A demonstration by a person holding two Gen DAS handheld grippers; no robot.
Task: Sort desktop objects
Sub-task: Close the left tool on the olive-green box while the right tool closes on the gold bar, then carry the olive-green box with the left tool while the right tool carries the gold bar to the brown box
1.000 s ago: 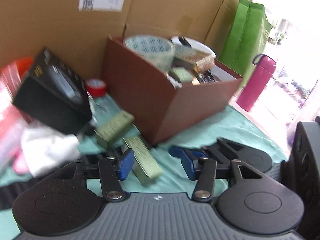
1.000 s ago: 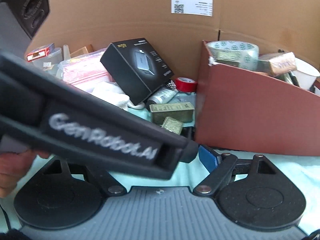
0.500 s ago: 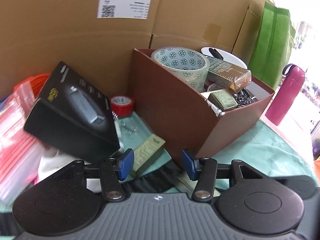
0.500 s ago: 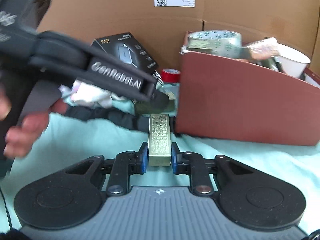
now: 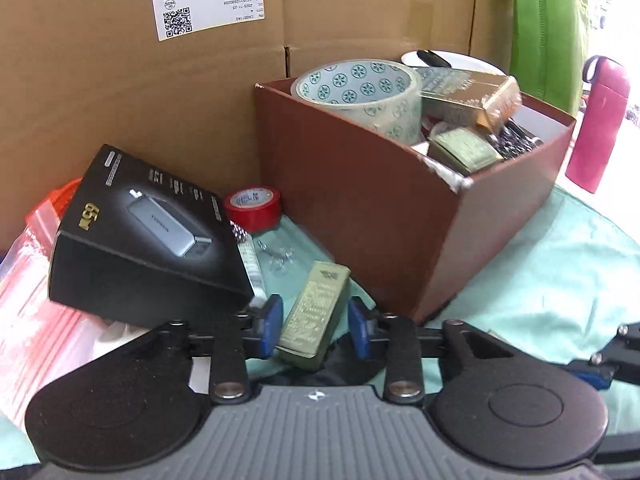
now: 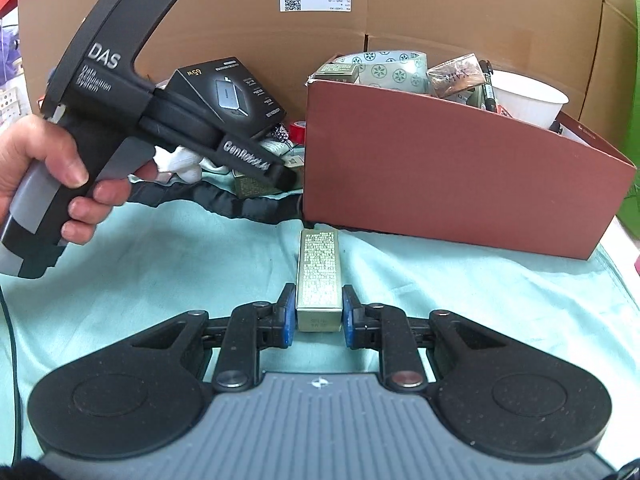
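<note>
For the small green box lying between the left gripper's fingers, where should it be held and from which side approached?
Grip the green box across its two long narrow sides, near the end closest to the camera, coming in along its length from that end. It lies flat and slightly angled on the teal cloth, so the long sides face the left gripper's closing fingers, not yet visibly pressing.
</note>
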